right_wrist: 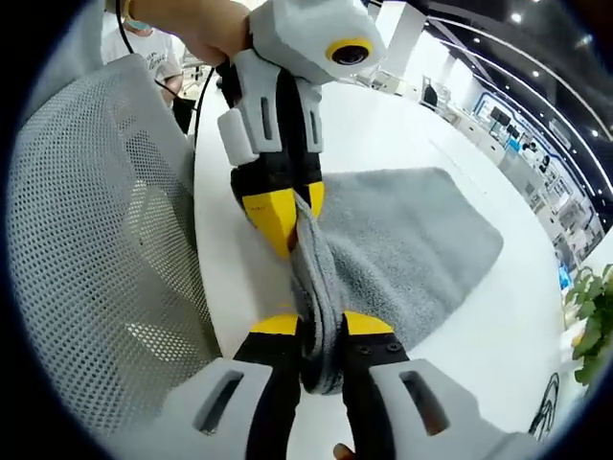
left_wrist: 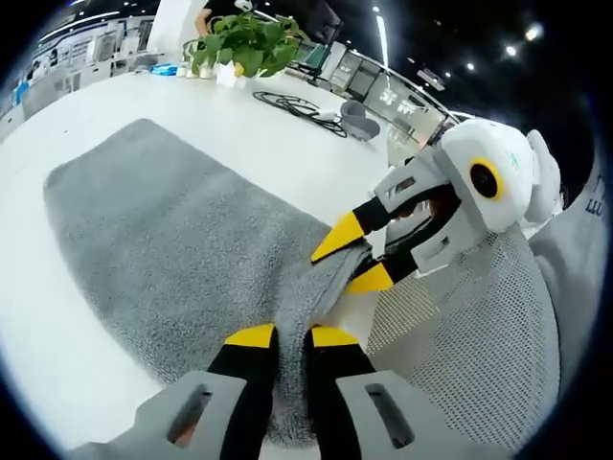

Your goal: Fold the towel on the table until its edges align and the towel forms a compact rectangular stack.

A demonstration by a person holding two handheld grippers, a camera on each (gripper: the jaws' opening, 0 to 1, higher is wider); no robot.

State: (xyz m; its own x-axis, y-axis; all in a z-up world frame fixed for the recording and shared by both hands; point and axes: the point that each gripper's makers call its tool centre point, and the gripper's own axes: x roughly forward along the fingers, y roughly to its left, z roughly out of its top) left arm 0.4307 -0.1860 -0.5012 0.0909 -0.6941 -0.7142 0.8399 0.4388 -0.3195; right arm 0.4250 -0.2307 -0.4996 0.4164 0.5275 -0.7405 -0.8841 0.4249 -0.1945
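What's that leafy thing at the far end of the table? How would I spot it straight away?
Start at the big white table and follow the grey towel lying on it to the far edge. There stands a potted plant with broad green leaves, the one green thing near the black cable.

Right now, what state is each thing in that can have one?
Grey towel: spread on the white table, near edge bunched and lifted.
Left gripper: shut on the towel edge.
Right gripper: shut on the same edge.
Mesh chair: at the table edge, unoccupied.
Cable: loosely coiled.
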